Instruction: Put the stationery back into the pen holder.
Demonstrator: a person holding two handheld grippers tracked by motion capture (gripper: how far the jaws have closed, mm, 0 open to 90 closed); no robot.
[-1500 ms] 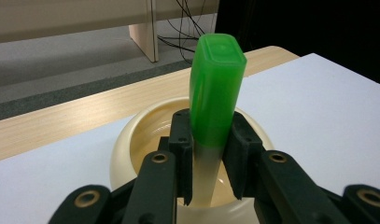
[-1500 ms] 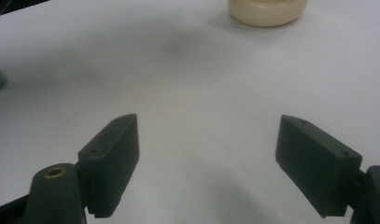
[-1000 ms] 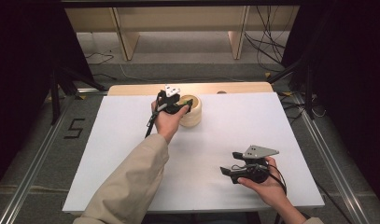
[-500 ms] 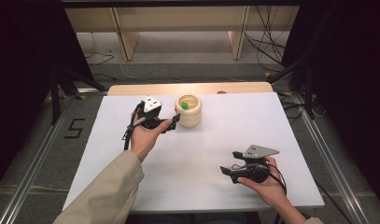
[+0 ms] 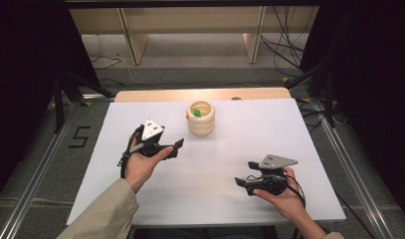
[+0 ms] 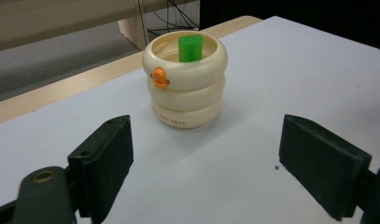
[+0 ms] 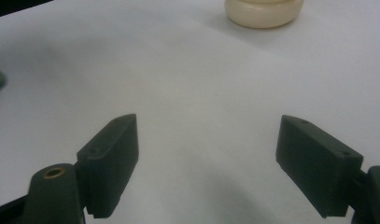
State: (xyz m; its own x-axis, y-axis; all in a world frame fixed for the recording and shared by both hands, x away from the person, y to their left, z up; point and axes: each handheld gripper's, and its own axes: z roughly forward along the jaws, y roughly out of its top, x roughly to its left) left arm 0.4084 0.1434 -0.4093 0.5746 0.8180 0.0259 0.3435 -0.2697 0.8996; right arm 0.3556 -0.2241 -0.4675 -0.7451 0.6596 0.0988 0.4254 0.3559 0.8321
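A cream holder made of stacked rings (image 5: 200,119) stands at the back middle of the white table top (image 5: 289,134). A green block (image 5: 195,112) sits upright inside it, and an orange knob (image 6: 159,77) sticks out of its top ring. My left gripper (image 5: 176,148) hovers to the left of the holder and a little nearer, pointing at it. Its jaws have just been opening and now stand wide with nothing between them. In the left gripper view the holder (image 6: 185,86) and block (image 6: 191,46) lie ahead of the left gripper (image 6: 220,163). My right gripper (image 5: 241,183) rests open and empty at the front right.
A wooden strip (image 5: 155,94) borders the table's far edge. Beyond it are the legs of a wooden shelf (image 5: 133,37) and loose cables on the floor. The holder's base (image 7: 263,11) shows at the top of the right gripper view, far ahead of the right gripper (image 7: 208,163).
The left hand has drawn back from the holder, moving left and toward the person. The green block stays in the holder. The right hand has not moved.
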